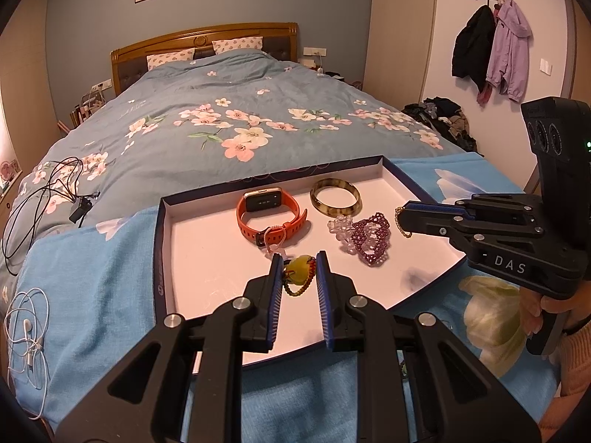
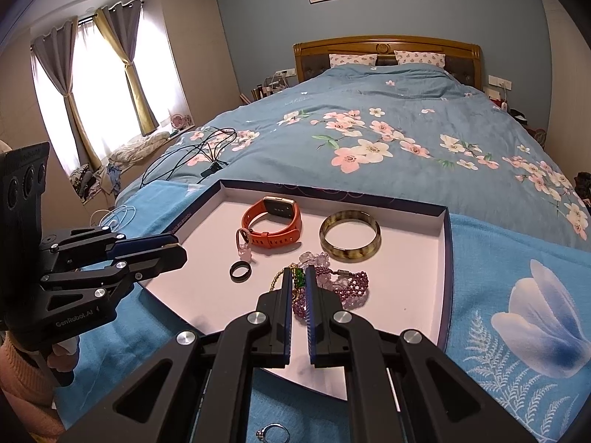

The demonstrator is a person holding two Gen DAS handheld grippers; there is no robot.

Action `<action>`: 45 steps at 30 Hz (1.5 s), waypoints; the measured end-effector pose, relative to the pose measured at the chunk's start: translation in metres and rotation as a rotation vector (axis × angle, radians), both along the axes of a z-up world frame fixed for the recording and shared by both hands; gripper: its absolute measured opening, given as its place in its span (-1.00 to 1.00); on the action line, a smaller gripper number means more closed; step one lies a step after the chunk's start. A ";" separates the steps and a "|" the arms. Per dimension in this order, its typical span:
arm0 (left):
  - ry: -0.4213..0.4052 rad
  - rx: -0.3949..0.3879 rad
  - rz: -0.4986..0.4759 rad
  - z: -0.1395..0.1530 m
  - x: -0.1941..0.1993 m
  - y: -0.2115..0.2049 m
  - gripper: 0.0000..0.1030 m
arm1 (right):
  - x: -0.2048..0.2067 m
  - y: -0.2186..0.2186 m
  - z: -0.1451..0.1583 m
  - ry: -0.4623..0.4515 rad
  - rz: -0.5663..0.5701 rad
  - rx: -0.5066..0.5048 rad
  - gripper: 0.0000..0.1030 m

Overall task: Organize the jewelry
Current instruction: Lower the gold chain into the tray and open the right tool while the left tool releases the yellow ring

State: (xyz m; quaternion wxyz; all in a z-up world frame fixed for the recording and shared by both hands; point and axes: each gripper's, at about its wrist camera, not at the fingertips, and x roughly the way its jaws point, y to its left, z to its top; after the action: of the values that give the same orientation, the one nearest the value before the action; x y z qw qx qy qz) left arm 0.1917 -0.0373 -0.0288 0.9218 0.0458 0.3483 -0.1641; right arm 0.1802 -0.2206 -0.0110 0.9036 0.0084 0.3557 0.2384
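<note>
A white-lined tray (image 1: pixel 207 258) with a dark blue rim (image 2: pixel 446 243) lies on the bed. My left gripper (image 1: pixel 298 260) is shut on a yellow-green bead pendant (image 1: pixel 300 268) with a beaded cord, low over the tray's near side. My right gripper (image 2: pixel 299 272) is shut on a green pendant (image 2: pixel 298 278) whose gold chain (image 1: pixel 400 219) dangles beside the purple beaded bracelet (image 2: pixel 354 288). In the tray lie an orange smartwatch (image 1: pixel 271 214), a horn-patterned bangle (image 2: pixel 349 240), a clear crystal bracelet (image 1: pixel 340 227), a small pink charm (image 2: pixel 244 249) and a black ring (image 2: pixel 241 271).
A silver ring (image 2: pixel 273 433) lies on the light blue flowered blanket (image 2: pixel 517 313) in front of the tray. White earphones (image 1: pixel 29 332) and black cables (image 1: pixel 44 199) lie left of the tray. A person's hand (image 1: pixel 554 302) holds the right gripper's handle.
</note>
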 end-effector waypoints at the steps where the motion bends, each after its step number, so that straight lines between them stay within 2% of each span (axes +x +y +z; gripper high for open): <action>1: 0.002 0.000 0.002 -0.001 0.001 0.001 -0.64 | 0.000 0.000 0.000 0.000 -0.002 -0.002 -0.90; 45: 0.070 0.018 0.032 -0.024 0.031 -0.005 -0.64 | 0.021 0.008 -0.023 0.052 -0.031 -0.067 -0.90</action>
State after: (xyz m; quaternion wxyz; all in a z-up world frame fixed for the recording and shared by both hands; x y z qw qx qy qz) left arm 0.2226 -0.0419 -0.0528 0.9110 0.0429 0.3825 -0.1478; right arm 0.2015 -0.2129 -0.0336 0.8974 -0.0100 0.3868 0.2122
